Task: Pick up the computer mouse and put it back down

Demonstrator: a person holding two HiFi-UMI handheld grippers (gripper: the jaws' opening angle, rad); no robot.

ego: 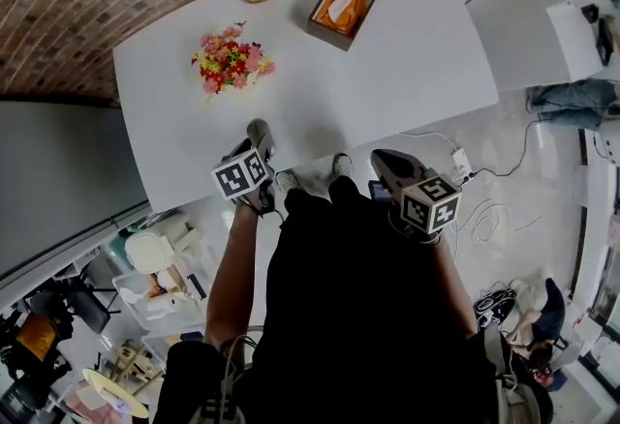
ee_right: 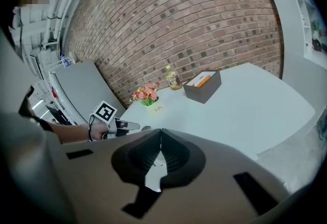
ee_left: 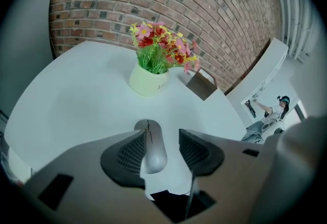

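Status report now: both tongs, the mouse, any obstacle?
Left tongs open, mouse between them. Right tongs shut, empty. Mouse on table edge. Flower pot beyond, not blocking.

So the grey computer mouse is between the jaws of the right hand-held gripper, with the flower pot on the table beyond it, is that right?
Not the right: the left gripper view shows the computer mouse between the left hand-held gripper's jaws, flower pot beyond it.
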